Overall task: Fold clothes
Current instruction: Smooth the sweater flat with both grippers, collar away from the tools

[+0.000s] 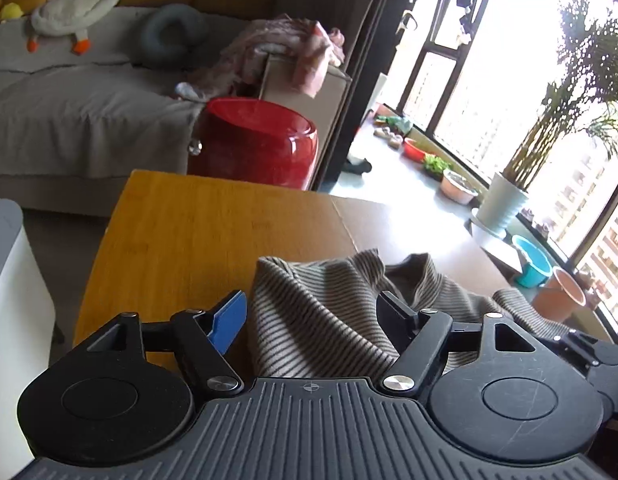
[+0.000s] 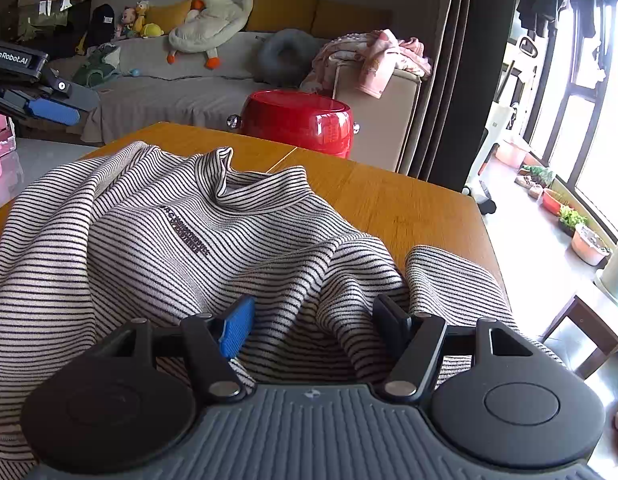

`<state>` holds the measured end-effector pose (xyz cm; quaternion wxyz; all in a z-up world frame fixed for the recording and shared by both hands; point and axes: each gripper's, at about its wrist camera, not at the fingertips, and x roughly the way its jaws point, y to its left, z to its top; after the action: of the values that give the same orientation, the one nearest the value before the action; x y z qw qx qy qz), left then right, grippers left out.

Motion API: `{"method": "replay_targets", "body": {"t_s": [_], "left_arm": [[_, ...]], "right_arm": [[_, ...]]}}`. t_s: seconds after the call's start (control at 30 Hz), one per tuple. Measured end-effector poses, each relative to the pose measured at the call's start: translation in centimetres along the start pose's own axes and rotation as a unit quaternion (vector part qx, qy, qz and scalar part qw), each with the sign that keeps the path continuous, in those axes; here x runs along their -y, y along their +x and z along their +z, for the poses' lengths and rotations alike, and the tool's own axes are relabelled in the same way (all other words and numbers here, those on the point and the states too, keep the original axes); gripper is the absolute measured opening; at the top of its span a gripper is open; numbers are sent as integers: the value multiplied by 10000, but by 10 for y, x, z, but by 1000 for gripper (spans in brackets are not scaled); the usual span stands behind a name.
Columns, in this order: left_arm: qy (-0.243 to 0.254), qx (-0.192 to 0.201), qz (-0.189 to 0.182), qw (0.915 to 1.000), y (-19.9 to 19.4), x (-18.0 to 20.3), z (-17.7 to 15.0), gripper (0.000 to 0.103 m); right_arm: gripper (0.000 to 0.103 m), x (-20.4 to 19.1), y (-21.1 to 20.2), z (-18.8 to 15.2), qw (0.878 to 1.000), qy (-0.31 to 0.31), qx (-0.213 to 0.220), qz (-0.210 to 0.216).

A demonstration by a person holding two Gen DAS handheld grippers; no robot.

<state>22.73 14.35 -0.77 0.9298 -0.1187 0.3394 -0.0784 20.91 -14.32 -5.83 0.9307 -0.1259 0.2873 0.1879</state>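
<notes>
Spread wide and lying low over the cloth, the left gripper point(image 1: 311, 308) is hovering with a raised fold of the striped sweater point(image 1: 321, 312) sitting between its fingers, and neither the blue pad nor the black finger is visibly pressing on it. Likewise the right gripper point(image 2: 315, 318) is standing with its fingers apart over the sweater's rumpled lower part, a ridge of fabric rising between them, pinching nothing. That striped sweater point(image 2: 181, 232) is lying front up across the wooden table point(image 2: 389, 200), its collar pointing toward the far edge, a line of dark lettering showing on the chest and one sleeve trailing toward the table's right edge. Beyond the table a red tub point(image 2: 299, 120) is standing on the floor against the grey sofa point(image 2: 169, 92); its inside is not showing from either view. Pink clothes point(image 2: 373, 58) are hanging over a beige box beside it, and a plush duck point(image 2: 211, 20) is resting on the sofa. By the window, a white pot point(image 1: 501, 200) is holding a tall palm, a red basin point(image 1: 413, 149) and a blue bucket point(image 1: 533, 264) are sitting on the floor, their contents too small to tell.
</notes>
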Motion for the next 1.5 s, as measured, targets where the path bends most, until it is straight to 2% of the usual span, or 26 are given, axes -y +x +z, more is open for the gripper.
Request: {"method": "replay_targets", "body": {"t_s": [0.07,0.1,0.13,0.17,0.2,0.23,0.33,0.4,0.47,0.53,0.63,0.67,0.7,0.73,0.77,0.8,0.83,0.9,1.0,1.03,1.13,1.27,1.37,1.43,1.5], "left_arm": [[55,-149,211,9997,16,1,-7,63],[114,-191,361,9991,22,1,-9,45],[176,-199,458,9986,25,1,-10,42],[220,-200,483,9984,27,1,-11,42],[268,-198,501,9982,28,1,-12,42],[323,-187,521,9979,27,2,-13,43],[437,-142,552,9974,23,5,-18,44],[422,-152,541,9975,22,4,-18,45],[367,-180,527,9978,23,0,-19,48],[289,-231,486,9981,24,-5,-20,51],[195,-285,392,9986,26,-10,-23,52],[184,-279,364,9988,25,-11,-24,52],[174,-273,336,9989,25,-12,-25,52],[174,-264,317,9990,24,-14,-26,52],[181,-256,308,9990,23,-14,-27,52],[189,-251,302,9991,23,-15,-27,52],[202,-248,303,9990,22,-15,-28,52],[232,-240,317,9989,21,-15,-28,53],[260,-210,352,9988,19,-17,-29,59],[256,-200,358,9988,19,-18,-29,62],[189,-186,377,9989,20,-20,-25,65],[134,-24,417,9990,19,-12,-15,62],[243,182,377,9988,7,3,-6,62],[306,311,292,9986,-2,14,-2,64],[320,396,93,9987,-11,24,-1,67]], "right_arm": [[66,1,-1,0,10000,30,29,9],[66,2,-2,1,10000,41,41,21],[64,2,-4,3,10000,45,51,42],[60,3,-6,10,9999,43,91,110],[47,4,-8,19,9997,37,146,201],[38,4,-11,28,9994,31,201,291],[37,4,-7,68,9961,256,313,790],[38,-4,19,82,9946,353,143,962],[45,-14,48,95,9928,430,-60,1118],[46,-23,77,108,9902,508,-263,1274],[46,-38,114,109,9912,447,-471,1156],[41,-41,122,110,9892,476,-570,1263],[14,-43,128,113,9862,518,-670,1426],[5,-45,130,117,9840,562,-697,1543],[5,-47,125,127,9840,576,-572,1588],[5,-48,119,137,9847,538,-399,1608],[0,-49,117,147,9872,421,-237,1517],[0,-51,116,167,9925,121,83,1215],[0,-43,127,178,9979,-167,117,610],[1,-36,128,176,9986,-154,106,496],[2,-6,109,158,9979,164,46,621],[7,19,74,112,9960,180,-280,835],[17,19,57,73,9931,-5,-662,968],[19,15,55,52,9938,-246,-783,750],[19,17,56,47,9957,-316,-699,521]]}}
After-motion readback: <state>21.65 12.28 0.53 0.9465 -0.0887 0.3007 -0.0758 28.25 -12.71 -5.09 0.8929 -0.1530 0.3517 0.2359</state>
